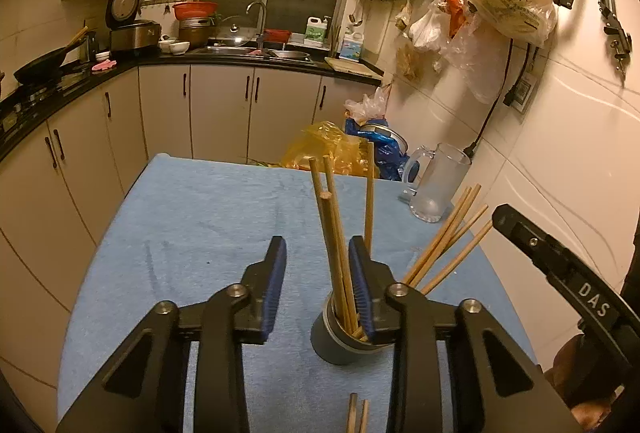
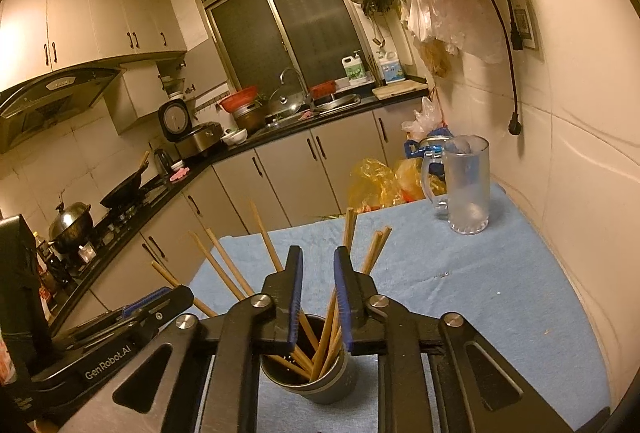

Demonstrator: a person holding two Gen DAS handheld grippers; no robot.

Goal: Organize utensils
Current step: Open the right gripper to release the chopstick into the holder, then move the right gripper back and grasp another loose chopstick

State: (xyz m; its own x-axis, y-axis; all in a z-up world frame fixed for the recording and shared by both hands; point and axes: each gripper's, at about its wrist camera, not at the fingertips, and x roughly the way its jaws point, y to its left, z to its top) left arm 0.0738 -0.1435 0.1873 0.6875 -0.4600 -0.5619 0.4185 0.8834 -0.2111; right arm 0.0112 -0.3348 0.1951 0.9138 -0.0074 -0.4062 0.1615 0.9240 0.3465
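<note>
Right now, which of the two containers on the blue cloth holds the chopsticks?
The short grey cup, which stands close in front: the chopsticks stand in it, fanned out. The tall glass mug with a handle, by the wall, holds none.

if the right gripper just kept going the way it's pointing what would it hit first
Most likely the chopsticks standing in the gray cup, which sit right between and just past the right gripper and its partly open jaws. Beyond them lies only blue cloth; depth is hard to judge through the fisheye.
</note>
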